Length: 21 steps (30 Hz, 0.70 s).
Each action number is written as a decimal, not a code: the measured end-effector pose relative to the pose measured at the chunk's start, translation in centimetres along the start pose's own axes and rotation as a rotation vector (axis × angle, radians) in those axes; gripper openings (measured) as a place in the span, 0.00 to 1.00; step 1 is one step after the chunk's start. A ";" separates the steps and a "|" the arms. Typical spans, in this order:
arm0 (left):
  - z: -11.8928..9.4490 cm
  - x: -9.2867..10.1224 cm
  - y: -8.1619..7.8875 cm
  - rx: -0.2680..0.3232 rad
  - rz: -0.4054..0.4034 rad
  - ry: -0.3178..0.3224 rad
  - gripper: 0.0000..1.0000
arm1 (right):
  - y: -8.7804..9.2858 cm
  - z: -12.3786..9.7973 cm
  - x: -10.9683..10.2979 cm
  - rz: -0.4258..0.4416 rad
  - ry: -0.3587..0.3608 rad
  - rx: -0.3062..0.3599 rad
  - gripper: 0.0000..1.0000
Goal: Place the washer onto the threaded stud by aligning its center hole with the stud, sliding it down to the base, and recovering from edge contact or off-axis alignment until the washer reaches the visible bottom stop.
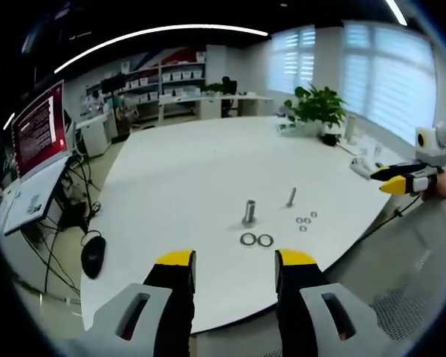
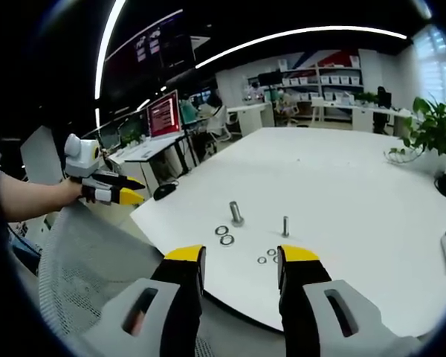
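Office room w/ shelving along the far wall, blinds on the windows and a potted plant at the far edge of a large white table. A monitor w/ red screen stands on a side desk; a black mouse lies near the table's rim. Mesh chair back sits between the person and the table in the right gripper view.

Task parts, approx. mid-table:
- Thick stud, upright, head down on the surface; nothing on its shaft.
- Thin stud, upright, slightly tilted in the view, well apart from the thick one.
- Two large washers, flat on the table, side by side and touching or nearly so, just beside the thick stud's base on the near side.
- Small washers, a cluster of approx. three, flat, near the thin stud.

Left gripper: jaws spread apart, nothing between them, short of the table's near edge and off the parts. It also appears at the left of the right gripper view, held in a hand.

Right gripper: jaws spread apart, nothing held, above the table's near edge, clear of all washers. In the left gripper view it appears at far right, jaw gap not readable there
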State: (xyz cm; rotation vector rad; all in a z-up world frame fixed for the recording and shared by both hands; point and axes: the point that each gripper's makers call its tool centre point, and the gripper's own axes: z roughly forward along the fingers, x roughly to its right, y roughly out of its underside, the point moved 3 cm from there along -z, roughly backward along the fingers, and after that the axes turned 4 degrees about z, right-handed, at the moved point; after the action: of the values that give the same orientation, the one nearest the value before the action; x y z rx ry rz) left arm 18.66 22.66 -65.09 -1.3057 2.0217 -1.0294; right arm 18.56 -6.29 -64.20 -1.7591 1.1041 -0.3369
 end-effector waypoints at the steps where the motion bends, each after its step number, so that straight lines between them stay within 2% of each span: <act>1: 0.0 0.1 0.0 -0.002 0.009 -0.001 0.41 | 0.0 0.0 0.0 0.001 -0.001 0.000 0.41; 6: 0.0 -0.4 0.1 -0.007 0.018 -0.017 0.41 | 0.0 0.0 -0.1 0.004 -0.003 0.003 0.41; 21: 0.0 -0.5 0.0 -0.003 0.002 -0.006 0.39 | 0.1 0.1 0.0 0.005 0.008 -0.012 0.41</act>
State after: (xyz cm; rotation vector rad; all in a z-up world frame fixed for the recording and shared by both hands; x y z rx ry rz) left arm 18.89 23.07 -65.08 -1.3066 2.0204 -1.0208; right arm 18.60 -6.25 -64.38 -1.7664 1.1179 -0.3351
